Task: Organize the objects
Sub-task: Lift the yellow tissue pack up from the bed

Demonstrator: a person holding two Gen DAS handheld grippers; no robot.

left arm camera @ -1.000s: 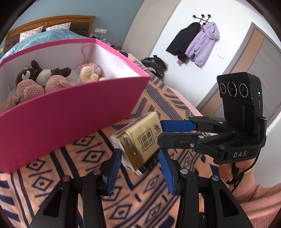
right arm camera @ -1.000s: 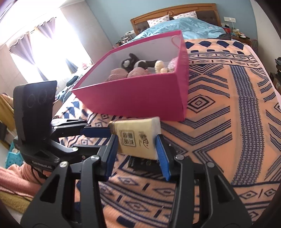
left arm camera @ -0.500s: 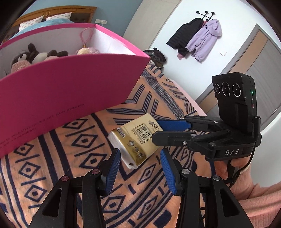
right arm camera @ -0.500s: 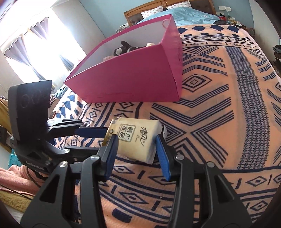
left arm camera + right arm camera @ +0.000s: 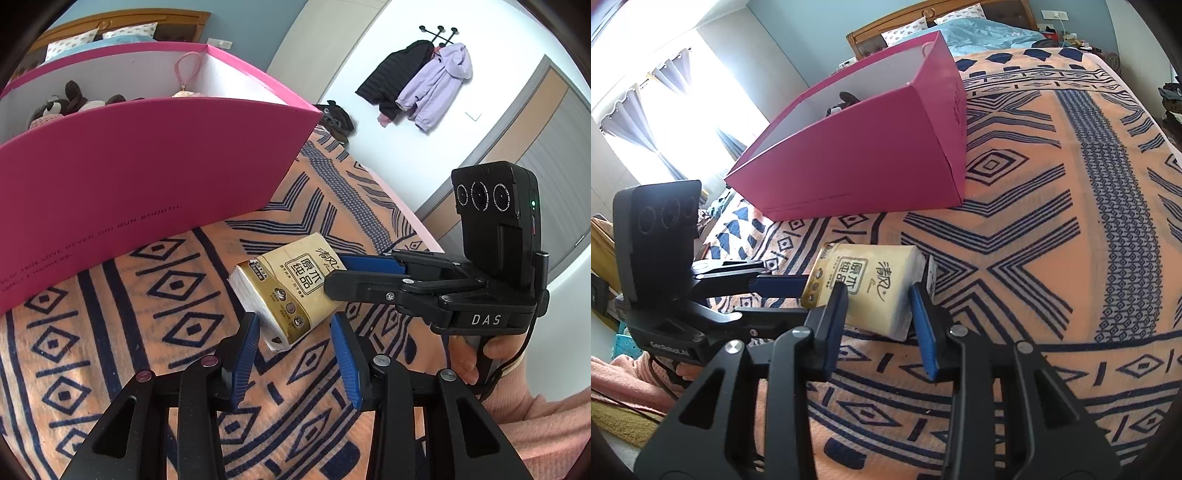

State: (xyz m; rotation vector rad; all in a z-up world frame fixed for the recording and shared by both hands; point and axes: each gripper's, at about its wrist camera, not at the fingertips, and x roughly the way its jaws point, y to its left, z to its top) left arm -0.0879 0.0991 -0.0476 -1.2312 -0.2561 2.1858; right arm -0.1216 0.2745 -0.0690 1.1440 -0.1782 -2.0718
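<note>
Both tongs meet over the bed around one gold-and-cream plastic-wrapped tissue pack (image 5: 866, 286). Right tongs (image 5: 877, 325) have their blue pads on either long side of the pack and are closing; the pads look to be touching its wrapper, though a tight squeeze cannot be confirmed. Left tongs (image 5: 295, 349) are also closing, with the pack's near corner between their blue pads and a visible gap on each side, so they have no hold on it. A hand (image 5: 480, 360) in a pink sleeve grips the right handle. The pack sits low over the orange blanket with dark blue geometric pattern (image 5: 1052, 229); whether it rests on the blanket cannot be told. Beyond it stands a large magenta cardboard box (image 5: 871, 162), open-topped, with brown and pink plush toys (image 5: 74, 105) inside. Farther back, a black jacket (image 5: 388, 81) and a lilac jacket (image 5: 439, 85) hang on a white wall.
</note>
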